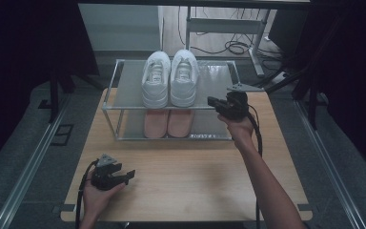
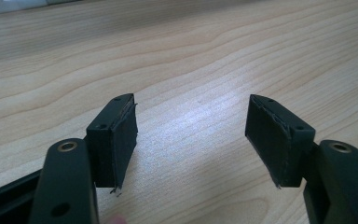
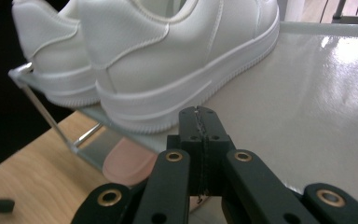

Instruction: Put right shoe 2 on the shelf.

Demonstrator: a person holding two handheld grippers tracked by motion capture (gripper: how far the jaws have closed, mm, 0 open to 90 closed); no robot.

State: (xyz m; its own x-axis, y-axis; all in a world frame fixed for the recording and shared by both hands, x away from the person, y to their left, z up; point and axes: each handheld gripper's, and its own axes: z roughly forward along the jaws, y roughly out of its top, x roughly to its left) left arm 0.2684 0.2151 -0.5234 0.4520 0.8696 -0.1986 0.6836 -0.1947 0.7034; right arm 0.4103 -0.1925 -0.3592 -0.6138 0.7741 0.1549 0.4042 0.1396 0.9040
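A pair of white sneakers (image 1: 170, 78) stands side by side on the top shelf of a small metal-framed rack (image 1: 217, 71), toes pointing away. Below them a pair of pink shoes (image 1: 167, 122) sits on the lower shelf. My right gripper (image 1: 213, 101) is shut with nothing between its jaws, and its tip is just right of the right white sneaker (image 3: 168, 60) at the shelf's front edge. A pink toe (image 3: 128, 164) shows under the shelf there. My left gripper (image 1: 129, 174) rests low over the table's front left, jaws open over bare wood (image 2: 191, 135).
The rack stands at the back middle of the wooden table (image 1: 186, 171). Cables (image 1: 257, 138) trail from both grippers. Beyond the table are a desk frame (image 1: 228, 26) and loose cords on the floor. Dark curtains hang at both sides.
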